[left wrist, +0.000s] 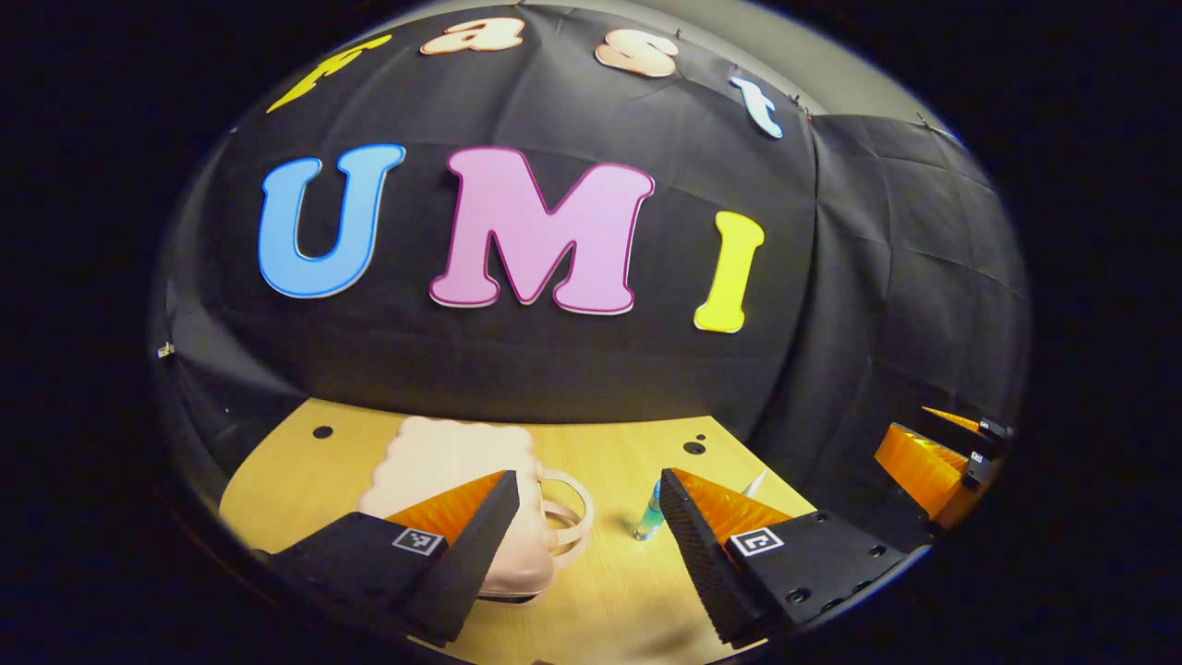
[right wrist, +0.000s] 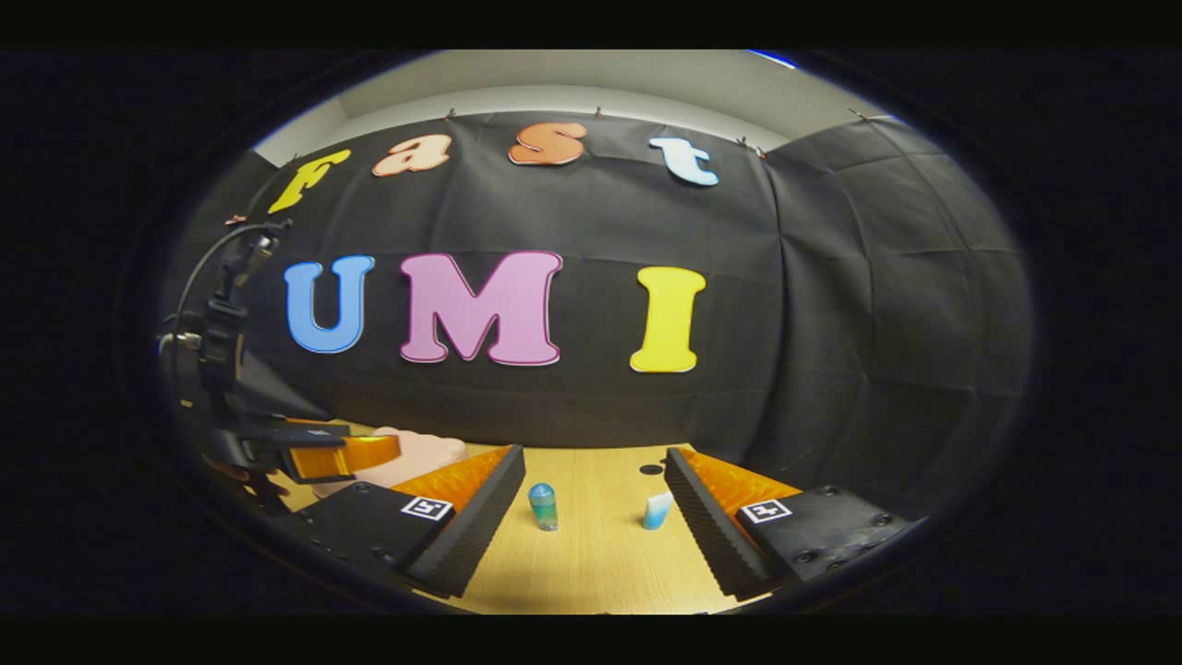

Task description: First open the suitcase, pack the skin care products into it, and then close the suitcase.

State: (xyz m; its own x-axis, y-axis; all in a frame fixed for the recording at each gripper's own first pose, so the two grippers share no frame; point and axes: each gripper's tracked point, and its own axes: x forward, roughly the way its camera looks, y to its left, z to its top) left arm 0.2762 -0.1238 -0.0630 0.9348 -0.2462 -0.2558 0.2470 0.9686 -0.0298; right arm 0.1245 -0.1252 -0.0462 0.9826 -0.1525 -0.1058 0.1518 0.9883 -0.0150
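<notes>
Left gripper view has the left gripper (left wrist: 586, 517) spread wide, holding nothing; the pink suitcase (left wrist: 462, 480) lies shut behind its left finger. Right gripper (right wrist: 596, 503) likewise gapes, the blue bottle (right wrist: 543, 506) and small tube (right wrist: 657, 510) standing between its fingers.

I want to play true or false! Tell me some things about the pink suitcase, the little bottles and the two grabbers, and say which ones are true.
1. The pink suitcase lies on the wooden table. True.
2. The suitcase is wide open. False: it looks closed, with its handle towards the bottles.
3. The left gripper squeezes a bottle. False: its fingers are spread apart and hold nothing.
4. Two small items stand on the table ahead of the right gripper: a blue-green bottle and a little pale-blue tube. True.
5. The bottles are already packed. False: both stand on the table, outside the suitcase.
6. The right gripper is open. True.
</notes>
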